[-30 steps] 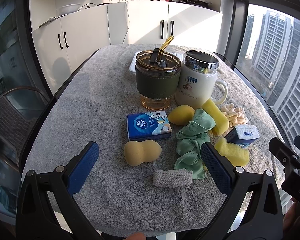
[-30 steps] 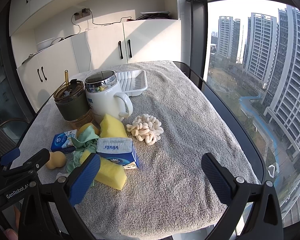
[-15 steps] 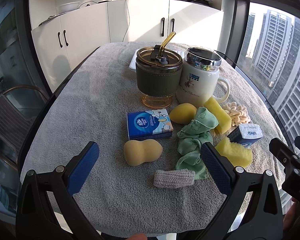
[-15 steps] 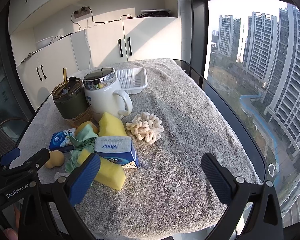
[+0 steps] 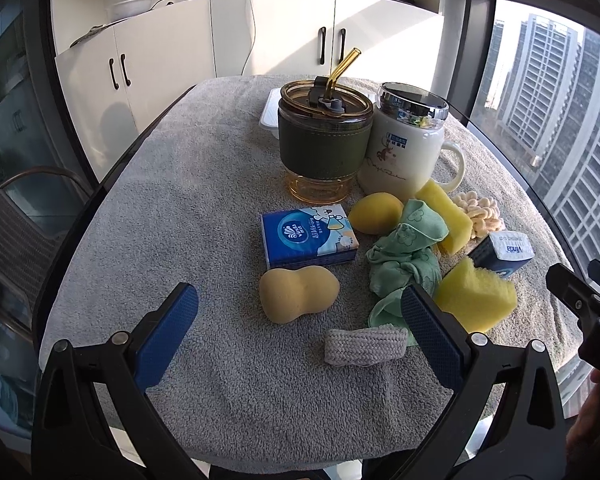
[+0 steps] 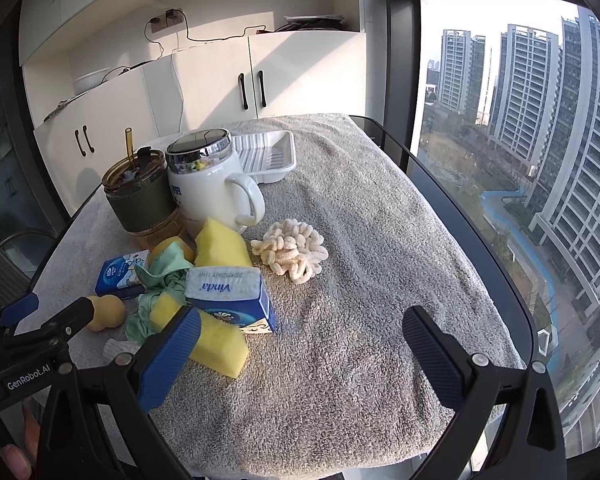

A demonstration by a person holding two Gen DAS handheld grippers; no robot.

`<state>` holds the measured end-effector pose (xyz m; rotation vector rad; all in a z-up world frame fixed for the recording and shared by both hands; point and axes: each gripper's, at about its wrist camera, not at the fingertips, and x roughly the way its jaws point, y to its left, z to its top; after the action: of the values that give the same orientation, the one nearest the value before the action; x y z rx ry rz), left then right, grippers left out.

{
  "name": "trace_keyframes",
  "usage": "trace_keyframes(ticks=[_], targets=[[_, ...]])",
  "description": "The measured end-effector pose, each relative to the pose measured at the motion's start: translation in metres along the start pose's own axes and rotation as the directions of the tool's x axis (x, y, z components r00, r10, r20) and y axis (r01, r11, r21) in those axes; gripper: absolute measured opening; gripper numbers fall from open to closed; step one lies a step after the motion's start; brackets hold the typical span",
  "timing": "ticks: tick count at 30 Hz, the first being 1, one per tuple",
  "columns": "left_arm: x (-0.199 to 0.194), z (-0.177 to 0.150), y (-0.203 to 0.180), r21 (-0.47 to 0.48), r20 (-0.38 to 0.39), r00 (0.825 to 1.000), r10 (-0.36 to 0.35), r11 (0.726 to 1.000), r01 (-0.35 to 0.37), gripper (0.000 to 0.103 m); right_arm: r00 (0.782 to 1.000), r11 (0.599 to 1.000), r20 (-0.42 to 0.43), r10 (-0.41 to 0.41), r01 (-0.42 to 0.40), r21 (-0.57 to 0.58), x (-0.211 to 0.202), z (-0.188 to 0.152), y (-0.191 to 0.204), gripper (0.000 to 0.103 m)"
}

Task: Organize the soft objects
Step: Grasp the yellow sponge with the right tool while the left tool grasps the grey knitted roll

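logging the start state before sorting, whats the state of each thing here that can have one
left gripper: open, empty
right gripper: open, empty
green tumbler: upright, lid on, straw in
white mug: upright, lid on
white tray: upright, nothing seen in it
green cloth: crumpled
flat tissue pack: lying flat, sealed
second tissue pack: resting on a yellow sponge
grey knit piece: folded, lying flat

Grey looped terry towel (image 5: 220, 184) is covering the desk, showing matt and rough. Yellow sponges (image 5: 476, 300) are looking porous and dull. Green cloth (image 5: 404, 256) is lying soft and crumpled. Mug (image 6: 208, 196) is showing glossy ceramic under a polished metal lid (image 6: 200, 150). Tissue packs (image 5: 308, 236) are gleaming in plastic film. Tray (image 6: 272, 156) is showing ribbed white plastic.
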<state>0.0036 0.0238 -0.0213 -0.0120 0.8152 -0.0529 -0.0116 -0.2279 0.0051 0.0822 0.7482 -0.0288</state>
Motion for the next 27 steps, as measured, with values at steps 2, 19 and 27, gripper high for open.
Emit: trace_keyframes(ticks=[2, 19, 27], targets=[[0.000, -0.005, 0.007, 0.026, -0.006, 1.000, -0.018, 1.000, 0.018, 0.103, 1.000, 1.000, -0.002, 0.022, -0.022, -0.003, 0.003, -0.003, -0.004, 0.103], [0.034, -0.024, 0.018, 0.162, -0.150, 0.981, -0.123, 0.976, 0.147, 0.103, 0.957, 0.956, -0.116, 0.264, -0.276, -0.102, 0.044, -0.020, 0.031, 0.094], [0.039, -0.026, 0.006, 0.190, -0.188, 0.955, -0.229, 0.946, 0.264, 0.103, 0.914, 0.923, -0.171, 0.368, -0.382, -0.056, 0.064, -0.018, 0.039, 0.073]])
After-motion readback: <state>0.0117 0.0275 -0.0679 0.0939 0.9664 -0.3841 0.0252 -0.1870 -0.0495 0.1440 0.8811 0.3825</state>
